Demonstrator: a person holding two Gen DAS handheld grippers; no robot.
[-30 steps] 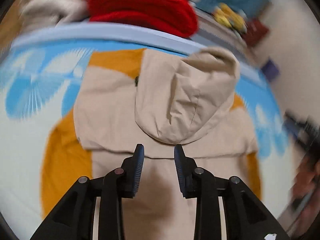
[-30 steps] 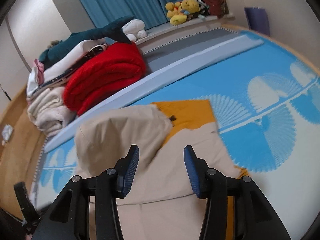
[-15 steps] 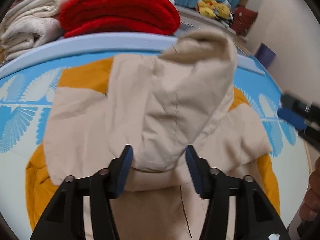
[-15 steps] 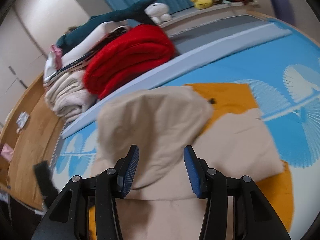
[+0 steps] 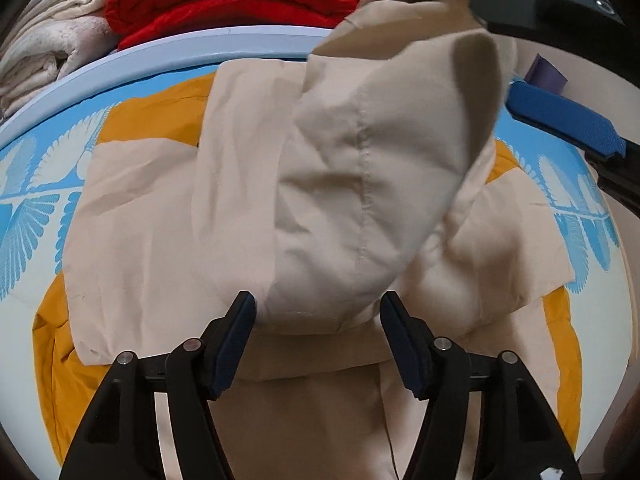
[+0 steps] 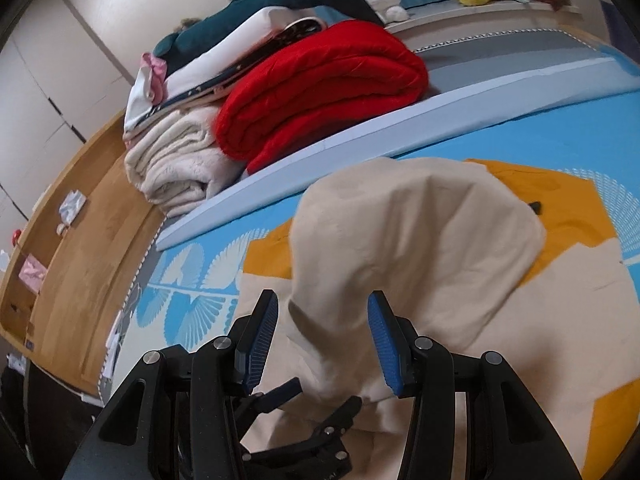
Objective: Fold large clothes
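On the blue patterned mat lies a beige-and-orange hooded jacket, spread flat with its hood raised and bunched near the mat's middle. Left gripper sits low over the jacket body, aimed at the hood base, jaws apart, hood hem between them but not pinched. Right gripper comes in from the hood's other side, blue-padded jaws apart around a hanging hood fold; whether cloth touches the pads can't be told. The right gripper also shows at the top right of the left view. Past the mat's far edge: red blanket, cream blanket, shark plush. No readable writing.
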